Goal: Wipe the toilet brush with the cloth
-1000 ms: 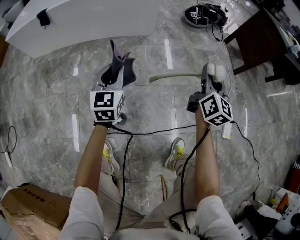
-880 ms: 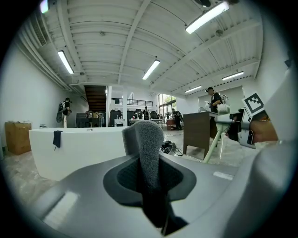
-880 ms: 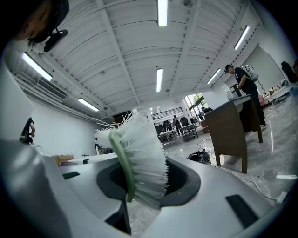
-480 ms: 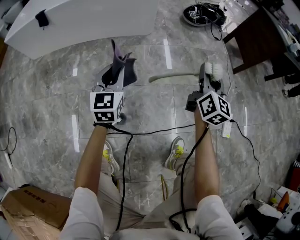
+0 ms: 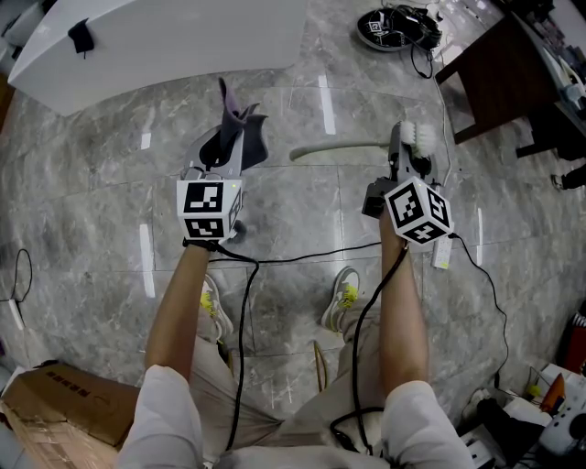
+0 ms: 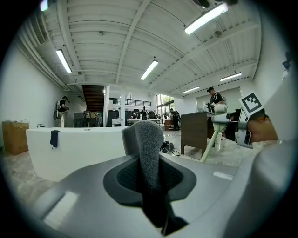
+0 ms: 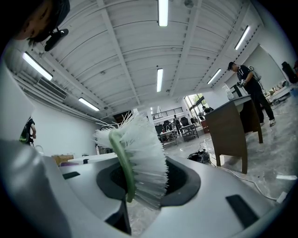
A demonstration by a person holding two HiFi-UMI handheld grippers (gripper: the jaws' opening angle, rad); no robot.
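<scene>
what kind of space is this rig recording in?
Probably an open-plan lab or workshop hall: a white bathtub on a grey stone-tile floor, a high ribbed ceiling with strip lights, desks and people behind.

Bright light is cast by ceiling tube lights [image 7: 162, 11], mirrored as glare streaks on the polished floor [image 5: 327, 105]. Gripper views are bent and darkened at the edges.

Grey cloth [image 6: 148, 153] upright, pinched between the closed fingers [image 6: 93, 195].
</scene>
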